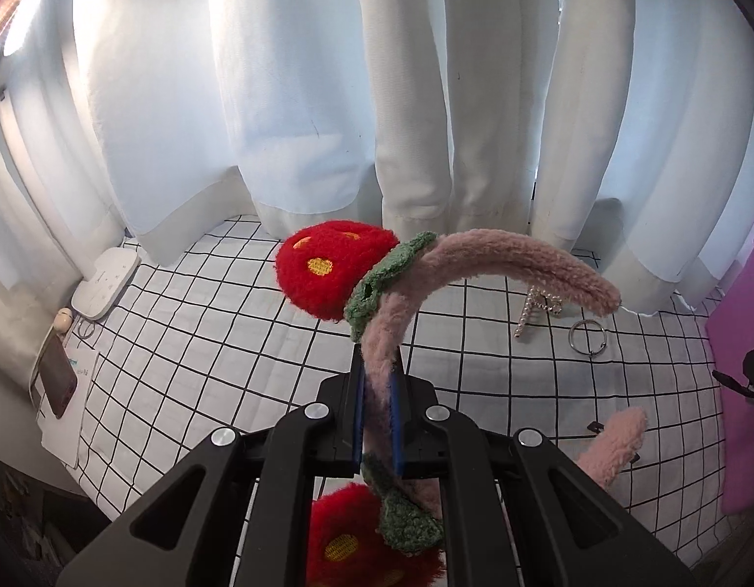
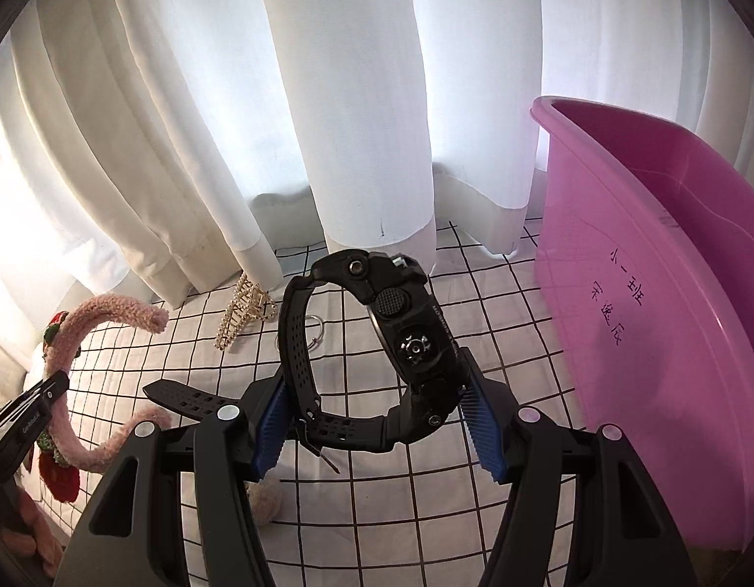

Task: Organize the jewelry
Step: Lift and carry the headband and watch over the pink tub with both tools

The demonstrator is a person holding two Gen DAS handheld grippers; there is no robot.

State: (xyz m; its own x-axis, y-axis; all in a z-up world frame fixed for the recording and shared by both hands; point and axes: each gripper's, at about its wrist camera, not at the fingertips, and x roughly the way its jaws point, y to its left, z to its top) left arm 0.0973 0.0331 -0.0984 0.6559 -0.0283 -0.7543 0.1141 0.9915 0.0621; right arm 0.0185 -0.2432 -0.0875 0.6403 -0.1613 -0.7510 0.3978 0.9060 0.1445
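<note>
Your left gripper (image 1: 377,391) is clamped nearly shut on the pink fuzzy headband (image 1: 504,254), its 2 blue pads pinching the band partway along the arc. The band curves up and to the right beyond the fingers, clear of the cloth, and a red plush strawberry (image 1: 328,266) with a green knit leaf collar sits on it just past the grip. A 2nd strawberry (image 1: 357,538) hangs below the fingers.

Your right gripper (image 2: 372,408) stands about half open, its pads pressed on a black wristwatch (image 2: 367,342): one pad on the perforated strap, the other on the case side. The watch is lifted above the cloth, its loose strap end pointing left.

Under both tools lies the white grid-patterned tablecloth (image 1: 230,342). On it, near the white curtains (image 2: 347,98), lie a pearl hair claw (image 2: 242,310) and a small metal ring (image 1: 588,337). The pink plastic tub (image 2: 670,293) stands just right of the watch.
</note>
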